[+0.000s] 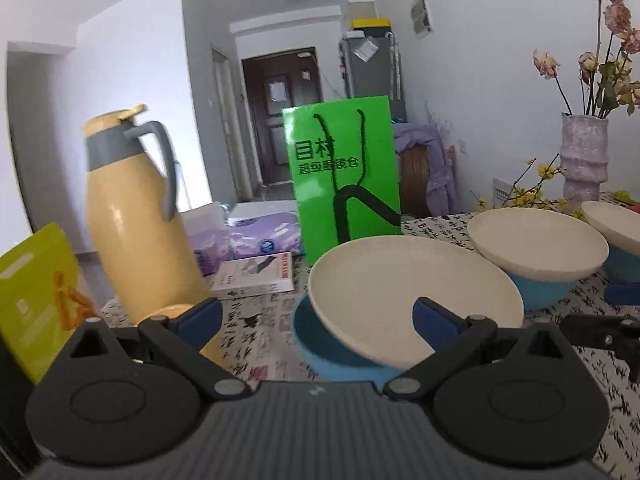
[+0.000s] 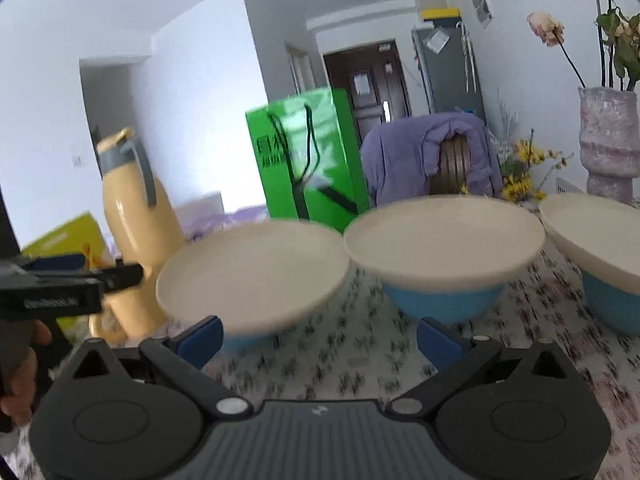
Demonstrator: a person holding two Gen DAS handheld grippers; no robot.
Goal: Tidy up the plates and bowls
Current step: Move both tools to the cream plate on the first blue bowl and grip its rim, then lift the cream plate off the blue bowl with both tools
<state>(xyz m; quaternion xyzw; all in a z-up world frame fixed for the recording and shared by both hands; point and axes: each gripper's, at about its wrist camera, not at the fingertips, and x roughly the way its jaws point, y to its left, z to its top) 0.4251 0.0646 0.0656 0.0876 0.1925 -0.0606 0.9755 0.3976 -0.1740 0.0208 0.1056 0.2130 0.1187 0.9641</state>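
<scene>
Three bowls, blue outside and cream inside, stand in a row on the patterned tablecloth. In the left wrist view the nearest bowl (image 1: 384, 280) looks tilted toward me. My left gripper (image 1: 318, 320) is open around its near left side. The gripper's right fingertip (image 1: 436, 318) overlaps the cream inside and its left one stands clear of the rim. The second bowl (image 1: 536, 248) and third bowl (image 1: 618, 228) sit to the right. My right gripper (image 2: 320, 342) is open and low in front of the gap between the left bowl (image 2: 252, 276) and middle bowl (image 2: 444, 240). It holds nothing. The third bowl (image 2: 596, 236) is at the right edge.
A yellow thermos jug (image 1: 136, 216) stands left of the bowls and a green paper bag (image 1: 344, 172) behind them. A purple vase (image 1: 584, 156) of dried flowers is at the back right. A yellow-green box (image 1: 36, 292) and a booklet (image 1: 256, 276) lie at the left. A hand (image 2: 16, 360) holds the left gripper.
</scene>
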